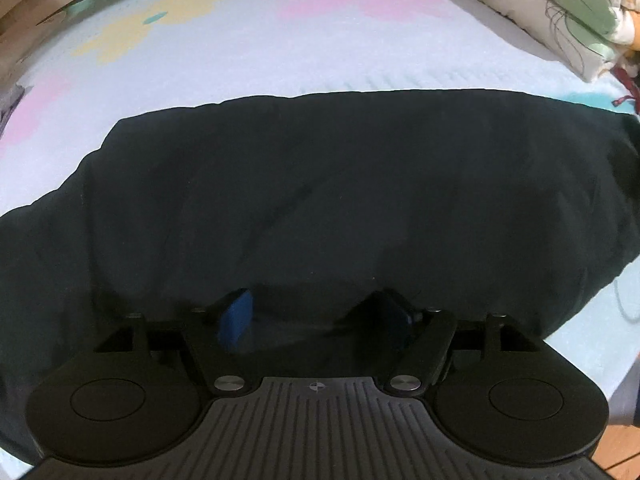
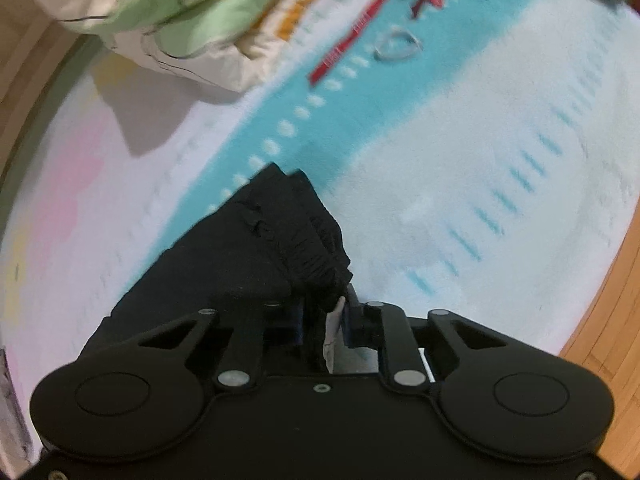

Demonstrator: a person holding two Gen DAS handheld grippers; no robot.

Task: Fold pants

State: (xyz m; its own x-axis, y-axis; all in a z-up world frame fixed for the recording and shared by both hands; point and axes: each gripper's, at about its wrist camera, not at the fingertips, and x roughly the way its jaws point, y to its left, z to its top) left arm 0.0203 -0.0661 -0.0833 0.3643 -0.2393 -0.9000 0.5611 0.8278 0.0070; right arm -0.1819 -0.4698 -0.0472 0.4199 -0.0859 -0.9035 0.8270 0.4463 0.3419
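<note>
The black pants (image 1: 320, 192) lie spread across a pastel patterned bed sheet (image 1: 240, 52) and fill the middle of the left wrist view. My left gripper (image 1: 320, 320) is open, its blue pads (image 1: 236, 318) wide apart and low over the near edge of the pants. In the right wrist view my right gripper (image 2: 324, 320) is shut on the bunched elastic waistband end of the pants (image 2: 280, 240), with a white label showing between the pads. This view is blurred by motion.
A folded white quilt with green leaf print (image 1: 540, 8) lies at the far right of the bed, also in the right wrist view (image 2: 180, 12). Red ribbon (image 2: 360, 28) and a small clear ring (image 2: 396, 46) lie on the turquoise band. A wooden floor (image 2: 608, 340) shows past the bed's edge.
</note>
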